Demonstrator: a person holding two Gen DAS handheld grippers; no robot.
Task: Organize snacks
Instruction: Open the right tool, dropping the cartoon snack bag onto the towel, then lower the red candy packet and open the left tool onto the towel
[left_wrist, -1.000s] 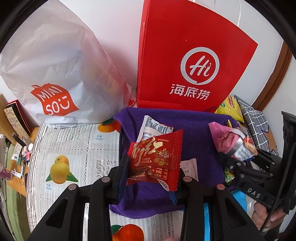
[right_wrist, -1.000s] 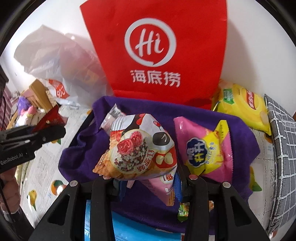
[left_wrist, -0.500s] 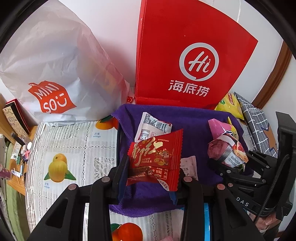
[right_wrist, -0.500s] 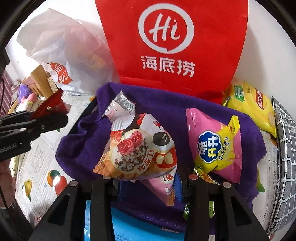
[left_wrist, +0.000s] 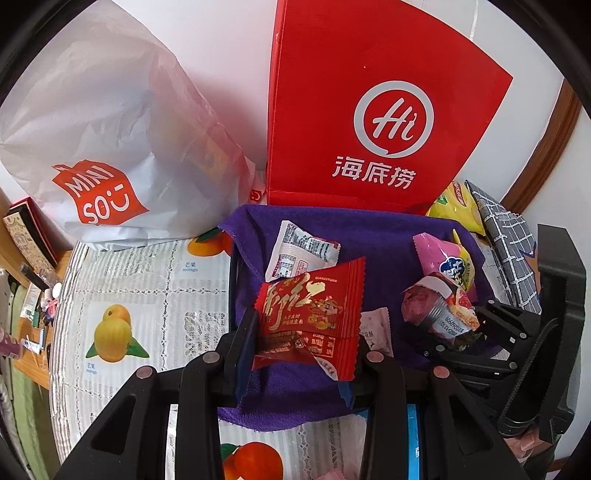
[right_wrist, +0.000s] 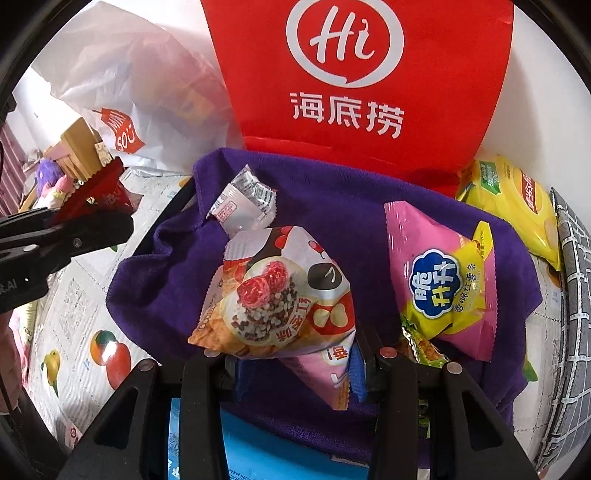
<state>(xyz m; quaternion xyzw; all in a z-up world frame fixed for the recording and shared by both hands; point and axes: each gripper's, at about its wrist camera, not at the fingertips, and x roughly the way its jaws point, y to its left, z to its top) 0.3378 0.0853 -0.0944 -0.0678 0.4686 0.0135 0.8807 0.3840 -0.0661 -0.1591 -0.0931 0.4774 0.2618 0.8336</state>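
My left gripper (left_wrist: 299, 354) is shut on a red snack packet (left_wrist: 314, 314) and holds it above the purple cloth (left_wrist: 376, 243). My right gripper (right_wrist: 295, 365) is shut on a pink-and-white snack bag (right_wrist: 280, 299), also over the cloth (right_wrist: 332, 192); that bag shows in the left wrist view (left_wrist: 439, 306). On the cloth lie a silver-white packet (right_wrist: 243, 199), a pink-and-yellow chip bag (right_wrist: 439, 280) and a small white packet (left_wrist: 376, 328). The left gripper with its red packet shows at the left of the right wrist view (right_wrist: 92, 206).
A red paper bag (left_wrist: 373, 110) stands behind the cloth against the wall, a white plastic bag (left_wrist: 103, 140) to its left. A yellow chip bag (right_wrist: 513, 206) and a grey checked cloth (right_wrist: 572, 295) lie on the right. A fruit-print tablecloth (left_wrist: 140, 295) covers the table.
My right gripper has moved forward and lower over the purple cloth with its bag. The left gripper has stayed nearly still with the red packet.
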